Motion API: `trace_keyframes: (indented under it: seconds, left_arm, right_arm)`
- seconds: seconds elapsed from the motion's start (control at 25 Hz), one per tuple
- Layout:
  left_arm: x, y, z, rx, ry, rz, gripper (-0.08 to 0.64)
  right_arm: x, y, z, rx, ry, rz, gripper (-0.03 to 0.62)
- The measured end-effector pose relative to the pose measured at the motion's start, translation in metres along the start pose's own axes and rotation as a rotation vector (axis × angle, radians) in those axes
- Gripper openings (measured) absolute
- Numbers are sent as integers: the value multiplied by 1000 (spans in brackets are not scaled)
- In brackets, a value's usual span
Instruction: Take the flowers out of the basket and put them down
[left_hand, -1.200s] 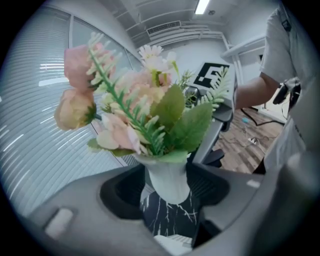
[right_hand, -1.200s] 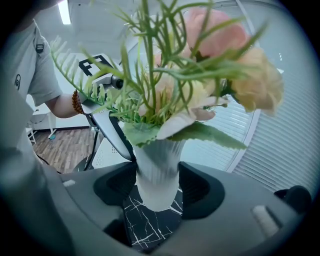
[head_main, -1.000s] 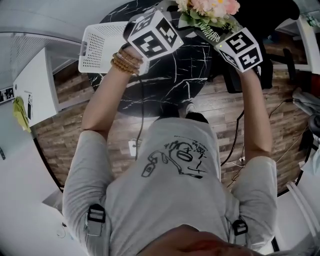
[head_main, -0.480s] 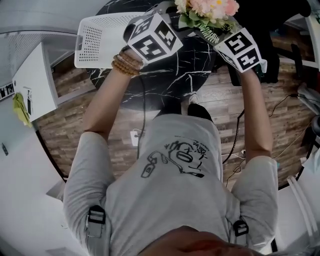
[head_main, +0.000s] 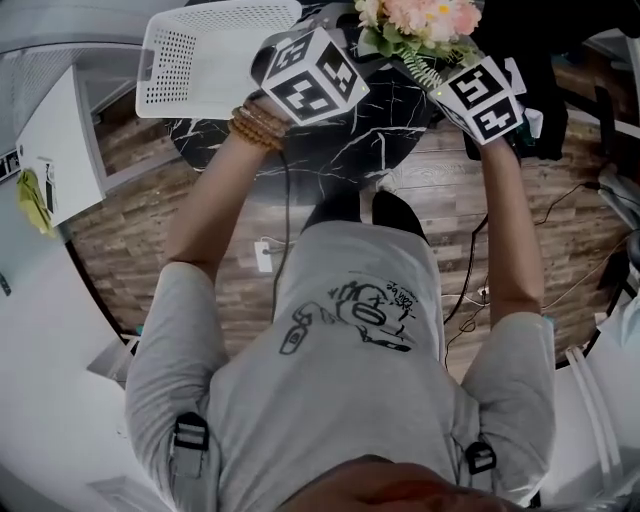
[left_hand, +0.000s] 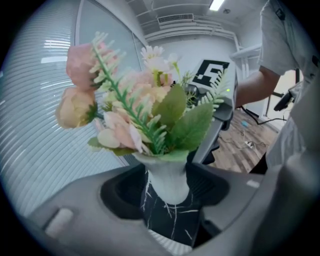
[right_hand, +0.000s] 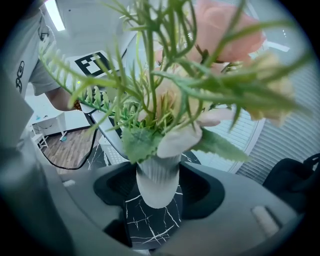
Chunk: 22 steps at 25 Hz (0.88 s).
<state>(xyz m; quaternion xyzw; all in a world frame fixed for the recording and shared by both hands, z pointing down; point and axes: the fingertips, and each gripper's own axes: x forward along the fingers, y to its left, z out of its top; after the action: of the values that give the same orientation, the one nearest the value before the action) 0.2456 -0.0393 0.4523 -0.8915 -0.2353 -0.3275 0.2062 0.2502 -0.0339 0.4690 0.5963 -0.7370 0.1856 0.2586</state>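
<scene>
A bunch of pink and cream artificial flowers (head_main: 420, 20) with green fern leaves stands in a small white ribbed vase (left_hand: 169, 182). I hold the vase from two sides, a little above the black marble table (head_main: 350, 140). My left gripper (left_hand: 169, 186) has its jaws closed round the vase's body. My right gripper (right_hand: 157, 189) grips the same vase (right_hand: 157, 185) from the opposite side. The vase's rounded bottom hangs free over the marble. The empty white perforated basket (head_main: 200, 60) lies on the table to the left of my left gripper's marker cube (head_main: 308, 75).
The round table stands on a wooden floor (head_main: 150, 210). A dark office chair (head_main: 525, 110) is by its right side and a white cabinet (head_main: 65, 150) at the left. A power strip with a cable (head_main: 263, 258) lies on the floor by the person's feet.
Both grippers have come down slightly toward the table with the flowers still between them. The basket shows more fully at the upper left. Neither grip has changed.
</scene>
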Motion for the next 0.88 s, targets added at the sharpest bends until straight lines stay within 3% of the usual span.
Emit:
trace_keyframes:
  seconds: [0.88]
  left_arm:
    - [44, -46, -48, -84, 8, 0, 255]
  right_arm:
    - [27, 25, -70, -4, 62, 48, 275]
